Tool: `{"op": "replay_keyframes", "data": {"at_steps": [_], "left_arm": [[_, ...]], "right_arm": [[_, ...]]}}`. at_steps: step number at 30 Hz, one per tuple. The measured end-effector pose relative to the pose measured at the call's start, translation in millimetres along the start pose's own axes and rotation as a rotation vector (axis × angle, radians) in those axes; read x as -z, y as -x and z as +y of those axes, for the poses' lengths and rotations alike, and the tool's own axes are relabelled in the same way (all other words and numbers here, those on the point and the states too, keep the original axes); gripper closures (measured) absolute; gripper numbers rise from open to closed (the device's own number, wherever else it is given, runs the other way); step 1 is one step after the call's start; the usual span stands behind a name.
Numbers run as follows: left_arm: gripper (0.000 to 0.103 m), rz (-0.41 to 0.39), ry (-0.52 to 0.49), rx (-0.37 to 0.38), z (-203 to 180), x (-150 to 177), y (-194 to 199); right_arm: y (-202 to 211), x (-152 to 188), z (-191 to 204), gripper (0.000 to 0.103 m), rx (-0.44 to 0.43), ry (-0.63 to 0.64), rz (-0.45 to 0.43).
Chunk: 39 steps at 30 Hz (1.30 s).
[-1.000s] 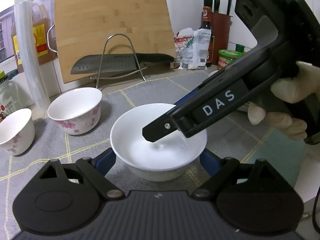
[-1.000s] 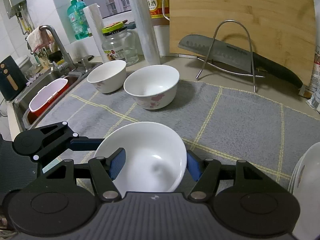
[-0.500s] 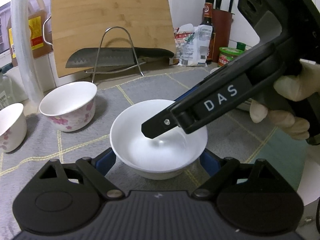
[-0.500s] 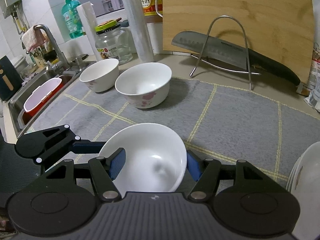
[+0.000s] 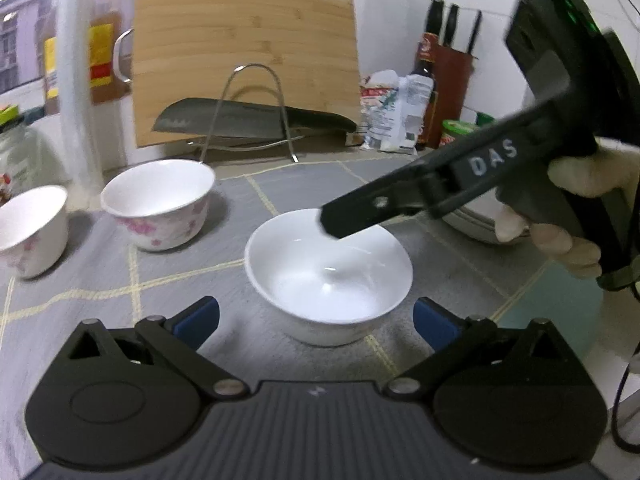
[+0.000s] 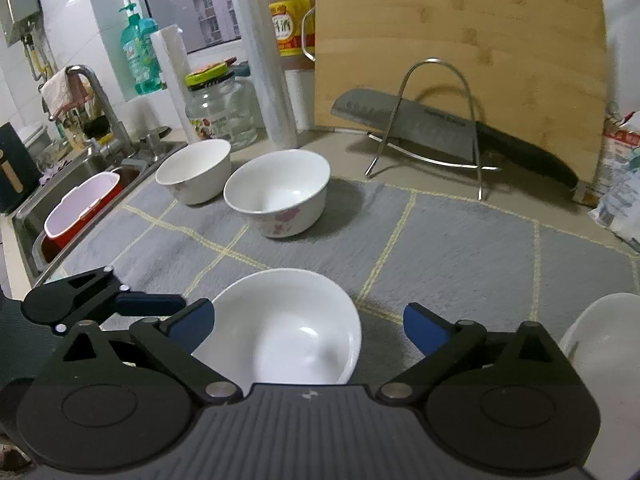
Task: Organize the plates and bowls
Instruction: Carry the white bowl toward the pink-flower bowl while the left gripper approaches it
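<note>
With the plain bowl (image 5: 328, 276) set down on the mat (image 6: 460, 240) between them, both the left gripper (image 5: 316, 318) and right gripper (image 6: 306, 320) are opening wide, so back off straight without clipping its rim.

Glossy white bowl (image 5: 328, 280) on a matt grey cloth mat (image 5: 240, 216).
</note>
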<state>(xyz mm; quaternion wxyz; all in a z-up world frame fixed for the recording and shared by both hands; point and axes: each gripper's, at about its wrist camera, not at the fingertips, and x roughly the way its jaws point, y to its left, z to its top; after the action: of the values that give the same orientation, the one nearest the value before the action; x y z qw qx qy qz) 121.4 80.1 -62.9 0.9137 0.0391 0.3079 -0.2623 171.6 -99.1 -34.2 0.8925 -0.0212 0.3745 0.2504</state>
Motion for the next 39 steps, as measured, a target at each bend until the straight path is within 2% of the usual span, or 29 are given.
{"op": "replay_keyframes", "data": {"at_steps": [5, 9, 14, 18, 24, 28, 31, 37, 39], "left_arm": [[0.001, -0.012, 0.037, -0.075, 12.3, 1.9, 16.0], [0.001, -0.023, 0.062, -0.101, 25.9, 6.8, 28.8], [0.001, -0.062, 0.045, -0.147, 42.1, 12.8, 47.8], [0.001, -0.062, 0.058, -0.121, 62.0, 16.0, 62.4], [0.001, -0.088, 0.028, -0.208, 75.0, 15.3, 73.0], [0.001, -0.108, 0.056, -0.24, 80.7, 12.3, 76.7], [0.001, -0.112, 0.076, -0.299, 80.0, 7.5, 76.4], [0.001, -0.097, 0.097, -0.397, 71.2, -6.4, 74.0], [0.001, -0.065, 0.101, -0.416, 67.0, -11.8, 71.3]], "right_arm": [[5.1, 0.3, 8.4, 0.0, 0.033, 0.02, -0.011], [6.8, 1.2, 19.6, 0.0, 0.039, 0.025, -0.02], [4.6, 1.8, 41.8, 0.0, 0.06, 0.028, -0.033], [3.7, 3.4, 60.9, 0.0, 0.078, 0.029, -0.043], [6.5, 4.2, 79.9, 0.0, 0.098, 0.041, -0.036], [8.8, 3.1, 82.7, 0.0, 0.11, 0.076, -0.034], [11.4, 2.9, 80.8, 0.0, 0.117, 0.114, -0.041], [17.4, 1.8, 67.3, 0.0, 0.092, 0.156, -0.059], [20.2, 2.2, 62.3, 0.0, 0.074, 0.169, -0.067]]}}
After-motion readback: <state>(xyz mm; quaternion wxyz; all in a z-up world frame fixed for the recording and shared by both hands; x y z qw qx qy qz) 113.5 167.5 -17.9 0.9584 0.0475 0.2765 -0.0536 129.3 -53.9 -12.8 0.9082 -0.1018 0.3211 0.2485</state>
